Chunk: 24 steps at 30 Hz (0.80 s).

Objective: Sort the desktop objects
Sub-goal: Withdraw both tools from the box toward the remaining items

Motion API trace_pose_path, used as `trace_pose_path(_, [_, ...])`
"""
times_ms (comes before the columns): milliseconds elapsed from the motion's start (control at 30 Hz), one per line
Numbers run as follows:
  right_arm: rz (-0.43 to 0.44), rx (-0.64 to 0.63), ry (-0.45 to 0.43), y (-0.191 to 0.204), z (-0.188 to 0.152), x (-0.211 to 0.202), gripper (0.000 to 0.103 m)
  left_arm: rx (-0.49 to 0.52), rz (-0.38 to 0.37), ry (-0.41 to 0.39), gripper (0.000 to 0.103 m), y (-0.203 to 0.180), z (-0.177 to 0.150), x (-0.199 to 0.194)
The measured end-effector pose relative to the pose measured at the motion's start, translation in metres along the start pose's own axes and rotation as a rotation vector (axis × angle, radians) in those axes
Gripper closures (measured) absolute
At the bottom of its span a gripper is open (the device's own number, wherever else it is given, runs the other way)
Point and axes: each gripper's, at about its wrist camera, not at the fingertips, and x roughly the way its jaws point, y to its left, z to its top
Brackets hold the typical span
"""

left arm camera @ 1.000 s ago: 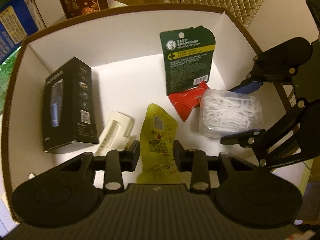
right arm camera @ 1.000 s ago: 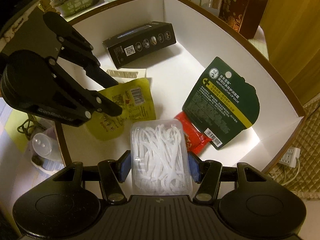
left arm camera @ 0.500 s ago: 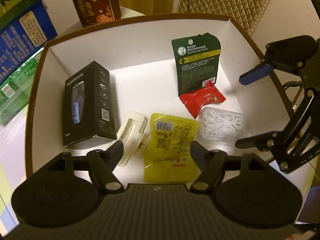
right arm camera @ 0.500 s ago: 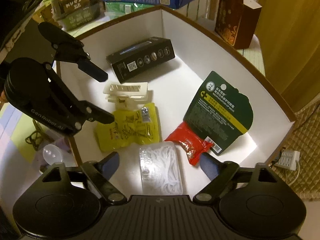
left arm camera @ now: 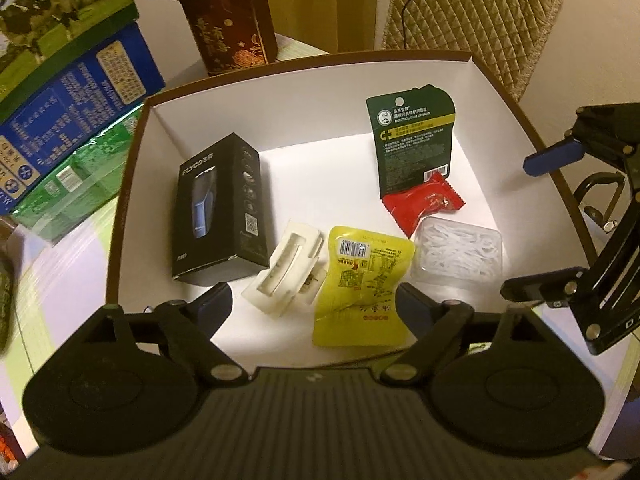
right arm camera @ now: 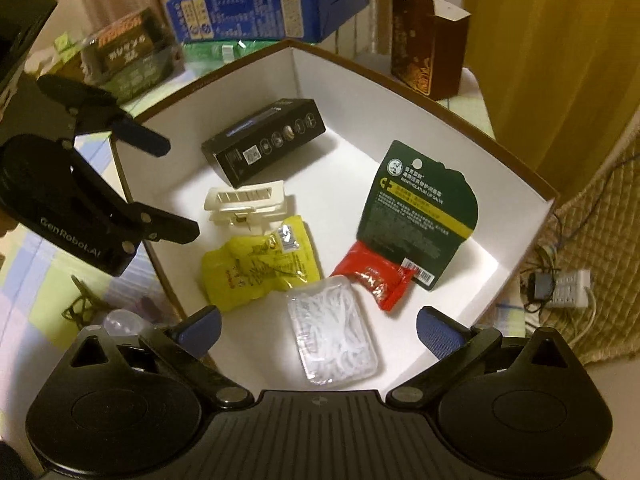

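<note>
A white box with a brown rim (left arm camera: 128, 184) (right arm camera: 440, 96) holds a black razor box (left arm camera: 220, 208) (right arm camera: 268, 140), a cream clip (left arm camera: 288, 268) (right arm camera: 246, 200), a yellow snack pouch (left arm camera: 360, 292) (right arm camera: 260, 272), a red packet (left arm camera: 424, 204) (right arm camera: 372, 272), a green lip-balm card (left arm camera: 414, 140) (right arm camera: 420, 208) and a clear floss-pick case (left arm camera: 460, 256) (right arm camera: 334, 336). My left gripper (left arm camera: 316, 312) is open and empty above the pouch. My right gripper (right arm camera: 320, 328) is open and empty above the floss case.
A dark red gift box (left arm camera: 228, 24) (right arm camera: 428, 40) stands behind the white box. Blue and green cartons (left arm camera: 68, 120) (right arm camera: 264, 8) are stacked to the left. A power strip (right arm camera: 568, 288) lies on the quilted mat at right.
Both grippers have opened, letting go of the yellow pouch and the floss case, and have lifted back away from the box. The items lie still inside.
</note>
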Motion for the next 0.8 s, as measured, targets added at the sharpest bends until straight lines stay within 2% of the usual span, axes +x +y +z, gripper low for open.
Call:
trace_pose_path(400, [0.006, 0.103, -0.118, 0.021, -0.013, -0.034, 0.002, -0.071, 0.036, -0.078, 0.017, -0.002, -0.024, -0.041])
trace_pose_path(800, [0.016, 0.172, -0.216, 0.048, -0.032, -0.067, 0.002, -0.127, 0.096, -0.167, 0.017, -0.002, -0.064, -0.085])
